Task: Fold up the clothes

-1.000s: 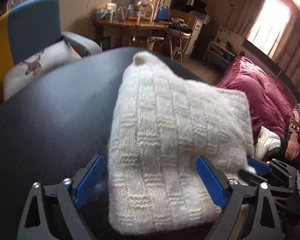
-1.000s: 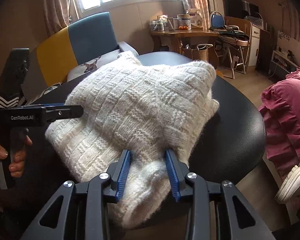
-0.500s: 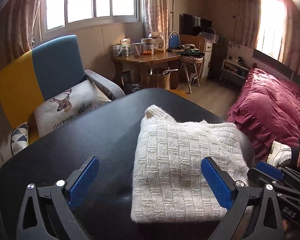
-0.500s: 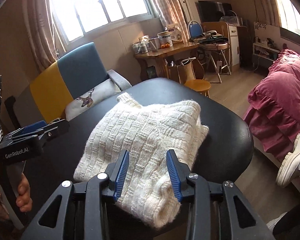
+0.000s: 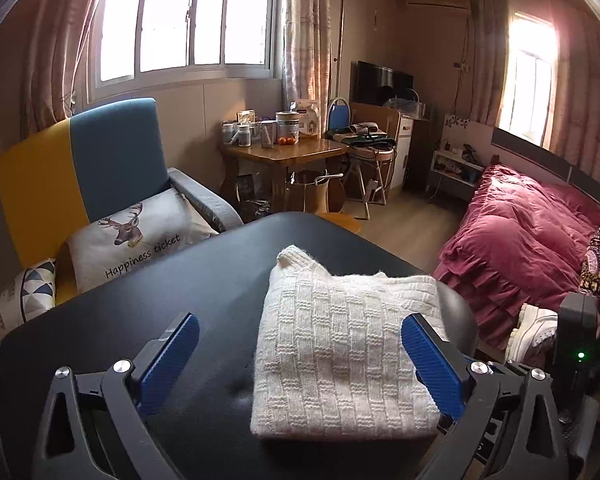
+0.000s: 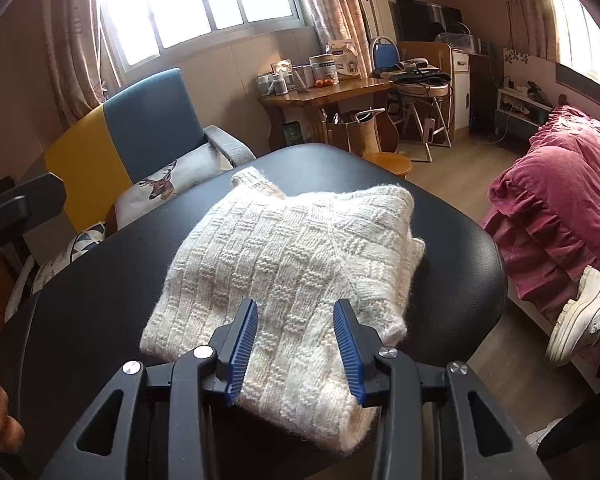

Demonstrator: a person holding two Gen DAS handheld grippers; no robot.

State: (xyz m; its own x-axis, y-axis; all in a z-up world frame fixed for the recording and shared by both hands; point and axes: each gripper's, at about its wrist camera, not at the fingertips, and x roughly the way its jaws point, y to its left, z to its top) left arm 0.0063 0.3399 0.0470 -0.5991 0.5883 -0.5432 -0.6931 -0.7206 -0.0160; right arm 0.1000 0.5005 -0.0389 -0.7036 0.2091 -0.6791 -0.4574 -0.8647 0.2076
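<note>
A white knitted sweater (image 5: 344, 344) lies folded in a rough square on the black padded table (image 5: 160, 292), with its ribbed collar pointing away from me. My left gripper (image 5: 300, 330) hovers above and short of it, jaws spread wide and holding nothing. In the right wrist view the sweater (image 6: 288, 252) fills the table's middle, and its near edge droops over the table's rim. My right gripper (image 6: 296, 308) hangs above that near edge, partly open, with nothing pinched between its blue pads (image 6: 242, 344).
A blue and yellow armchair (image 5: 100, 176) with a deer cushion (image 5: 140, 236) stands behind the table on the left. Further back is a wooden desk (image 5: 288, 152) with jars. A red bed (image 5: 532, 240) and a white shoe (image 6: 584, 316) lie to the right.
Both grippers have drawn back and upward from the sweater, so it looks smaller and lies flat on the table. The right gripper no longer has knit bunched between its fingers.
</note>
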